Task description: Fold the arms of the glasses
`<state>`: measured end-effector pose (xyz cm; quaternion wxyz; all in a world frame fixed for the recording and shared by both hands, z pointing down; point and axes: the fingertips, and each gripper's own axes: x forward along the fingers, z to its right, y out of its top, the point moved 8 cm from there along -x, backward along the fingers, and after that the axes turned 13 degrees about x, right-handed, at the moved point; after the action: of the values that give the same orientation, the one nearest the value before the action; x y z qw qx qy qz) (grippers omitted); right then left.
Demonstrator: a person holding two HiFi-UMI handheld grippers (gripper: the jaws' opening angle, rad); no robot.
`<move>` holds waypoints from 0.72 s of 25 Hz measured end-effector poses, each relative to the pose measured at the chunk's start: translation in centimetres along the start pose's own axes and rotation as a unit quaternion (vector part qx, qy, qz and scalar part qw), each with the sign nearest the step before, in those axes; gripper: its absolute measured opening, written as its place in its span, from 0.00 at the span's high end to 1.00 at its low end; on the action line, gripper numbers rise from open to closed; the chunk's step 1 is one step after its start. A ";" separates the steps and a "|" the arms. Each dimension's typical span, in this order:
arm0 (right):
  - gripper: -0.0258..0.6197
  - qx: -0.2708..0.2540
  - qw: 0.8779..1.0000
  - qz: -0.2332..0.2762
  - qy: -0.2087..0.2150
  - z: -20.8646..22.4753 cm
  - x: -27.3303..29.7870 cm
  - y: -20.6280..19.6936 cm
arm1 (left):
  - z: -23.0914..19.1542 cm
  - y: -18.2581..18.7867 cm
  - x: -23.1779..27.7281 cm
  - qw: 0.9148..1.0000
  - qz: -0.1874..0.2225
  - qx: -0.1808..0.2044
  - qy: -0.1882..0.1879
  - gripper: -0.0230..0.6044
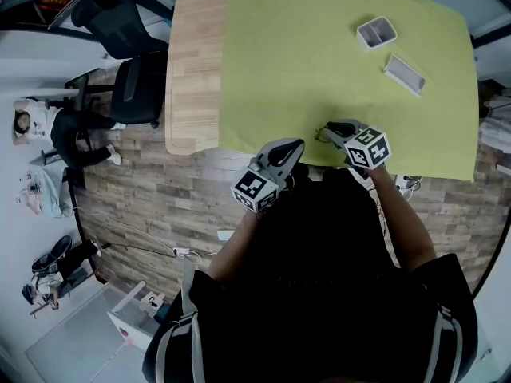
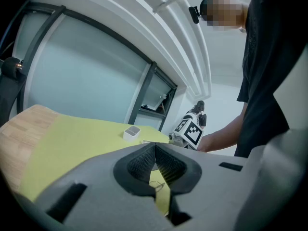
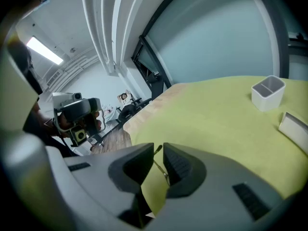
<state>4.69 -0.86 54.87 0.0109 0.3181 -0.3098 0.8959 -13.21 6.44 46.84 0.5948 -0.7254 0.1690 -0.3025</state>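
Head view: a wooden table [image 1: 196, 62] with a yellow-green cloth [image 1: 319, 54] over most of it. Far back on the cloth, a small white box [image 1: 376, 32], and near it a flat white tray [image 1: 404, 73]. At the near edge of the cloth, the left hand-held gripper [image 1: 295, 148] and the right hand-held gripper [image 1: 329, 130], close side by side.

Left gripper view: jaws pressed together at the tips, with nothing held. Just below them, down on the cloth, thin wire glasses [image 2: 157, 184]. Farther off, the right hand-held gripper with its marker cube.

Right gripper view: jaws a little way apart. In the gap, one thin arm of the glasses [image 3: 160, 168], with its tip up near the jaw tips. Cannot tell whether the pads touch it. Box and tray well behind, on the cloth.
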 end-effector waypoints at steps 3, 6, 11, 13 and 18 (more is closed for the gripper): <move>0.90 -0.002 1.000 -0.004 -0.002 0.1 0.3 0.2 | -0.1 0.1 0.0 1.000 0.000 -0.005 0.004 0.93; 0.90 -0.002 1.000 -0.006 -0.002 0.3 0.5 0.3 | -0.1 0.1 -0.1 1.000 0.000 -0.003 0.008 0.93; 0.90 -0.011 1.000 -0.003 -0.014 0.4 0.3 0.3 | -0.1 0.0 -0.1 1.000 -0.001 -0.006 0.010 0.93; 0.90 -0.011 1.000 -0.003 -0.015 0.5 0.1 0.3 | 0.0 0.1 -0.1 1.000 -0.001 -0.004 0.009 0.93; 0.90 0.005 1.000 0.002 -0.020 0.8 -0.6 0.0 | 0.2 0.0 0.1 1.000 -0.006 -0.002 0.002 0.93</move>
<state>5.60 -1.20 54.98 0.0011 0.3350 -0.3059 0.8912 -13.06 6.52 46.84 0.5912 -0.7267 0.1668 -0.3074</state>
